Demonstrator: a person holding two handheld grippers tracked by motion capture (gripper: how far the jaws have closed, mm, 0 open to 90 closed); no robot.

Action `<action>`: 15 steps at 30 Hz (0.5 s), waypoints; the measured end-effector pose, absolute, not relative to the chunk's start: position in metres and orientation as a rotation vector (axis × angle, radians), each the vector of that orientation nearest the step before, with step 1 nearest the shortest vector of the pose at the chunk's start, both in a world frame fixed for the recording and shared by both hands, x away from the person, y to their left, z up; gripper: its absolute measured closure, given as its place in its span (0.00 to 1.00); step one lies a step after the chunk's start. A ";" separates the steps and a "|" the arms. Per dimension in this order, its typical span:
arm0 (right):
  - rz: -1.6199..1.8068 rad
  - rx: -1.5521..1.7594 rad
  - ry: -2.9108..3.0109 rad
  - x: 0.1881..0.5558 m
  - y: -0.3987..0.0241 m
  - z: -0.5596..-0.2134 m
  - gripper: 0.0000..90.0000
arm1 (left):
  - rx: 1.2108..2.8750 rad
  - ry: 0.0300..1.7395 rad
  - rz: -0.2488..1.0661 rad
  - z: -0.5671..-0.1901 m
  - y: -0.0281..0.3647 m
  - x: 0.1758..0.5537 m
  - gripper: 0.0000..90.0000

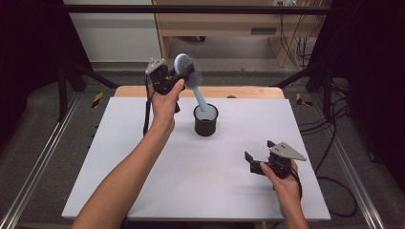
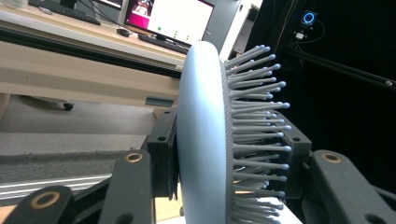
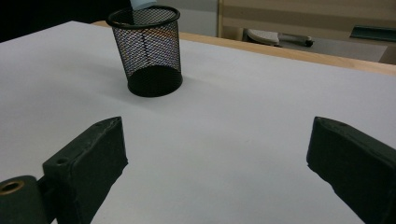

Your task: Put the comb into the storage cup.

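We're clamping the left gripper (image 1: 184,76) on the brush (image 1: 187,70) head, handle tipping into the cup (image 1: 206,120); best lowering straight. Right gripper (image 1: 260,155) is sitting wide apart.

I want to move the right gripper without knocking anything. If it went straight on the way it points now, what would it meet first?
Probably the black mesh cup; the right gripper is open, with bare table between.

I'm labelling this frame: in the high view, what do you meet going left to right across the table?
Left claw shut on the hairbrush head → black mesh cup → right claw, open over the white table.
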State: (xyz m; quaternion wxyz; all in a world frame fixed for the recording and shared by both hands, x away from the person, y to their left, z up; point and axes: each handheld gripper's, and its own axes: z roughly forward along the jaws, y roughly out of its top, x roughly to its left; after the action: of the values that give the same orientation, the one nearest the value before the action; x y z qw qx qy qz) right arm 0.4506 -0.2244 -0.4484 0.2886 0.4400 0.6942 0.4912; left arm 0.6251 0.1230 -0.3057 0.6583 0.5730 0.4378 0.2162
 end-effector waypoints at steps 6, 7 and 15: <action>1.310 1.176 1.854 0.451 -0.224 -0.449 0.06 | 1.314 0.987 0.487 -0.309 0.120 0.626 0.58; 1.310 1.176 1.854 0.450 -0.224 -0.448 0.06 | 1.317 0.987 0.488 -0.309 0.120 0.626 0.58; 1.316 1.174 1.855 0.450 -0.224 -0.448 0.06 | 1.336 0.982 0.499 -0.311 0.116 0.626 0.58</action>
State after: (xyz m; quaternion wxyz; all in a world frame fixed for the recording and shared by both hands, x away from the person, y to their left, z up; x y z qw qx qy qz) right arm 0.4499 -0.2240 -0.4482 0.2871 0.4393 0.6942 0.4927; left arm 0.6261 0.1158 -0.3113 0.6480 0.5877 0.4319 0.2195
